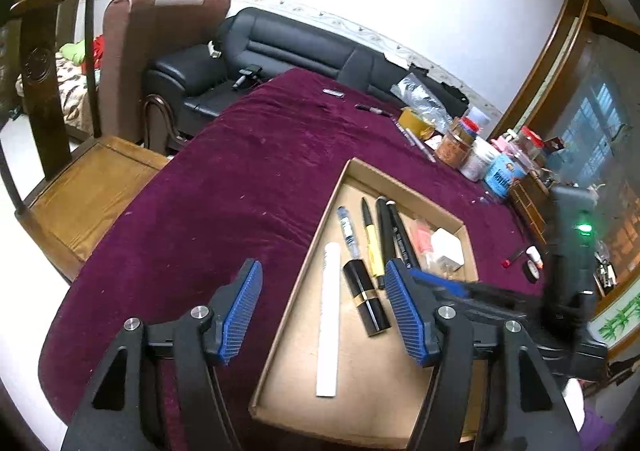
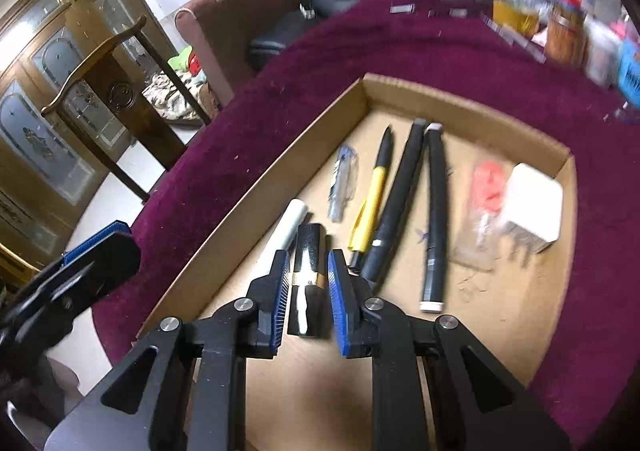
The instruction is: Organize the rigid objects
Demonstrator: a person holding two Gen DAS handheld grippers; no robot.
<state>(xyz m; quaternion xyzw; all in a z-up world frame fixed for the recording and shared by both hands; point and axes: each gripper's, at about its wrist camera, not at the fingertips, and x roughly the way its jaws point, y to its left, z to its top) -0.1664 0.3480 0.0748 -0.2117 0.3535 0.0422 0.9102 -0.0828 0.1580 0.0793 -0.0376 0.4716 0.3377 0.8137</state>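
A shallow cardboard tray [image 1: 312, 255] [image 2: 256, 203] lies on the maroon tablecloth [image 1: 240, 171]. On its floor, side by side, are a white stick [image 1: 329, 315] [image 2: 286, 223], a black and gold lipstick [image 1: 366, 297] [image 2: 308, 283], a clear pen [image 1: 348, 229], a yellow and black pen [image 1: 370, 239] and two black pens [image 1: 386, 235]. A white block [image 1: 446, 247] and a small plastic bag [image 1: 422, 239] sit further right. My left gripper [image 1: 322, 275] hangs open above the stick and lipstick, holding nothing. My right gripper [image 2: 309, 257] hovers over the lipstick with its jaws nearly together; the left wrist view shows the lipstick lying free.
Jars and tubs [image 1: 472, 147] crowd the table's far right beside a tape roll [image 1: 416, 121]. Loose pens [image 1: 374, 109] lie at the far edge, small bits [image 1: 532, 255] right of the tray. A wooden chair [image 1: 92, 179] stands left; a black sofa [image 1: 280, 51] is behind.
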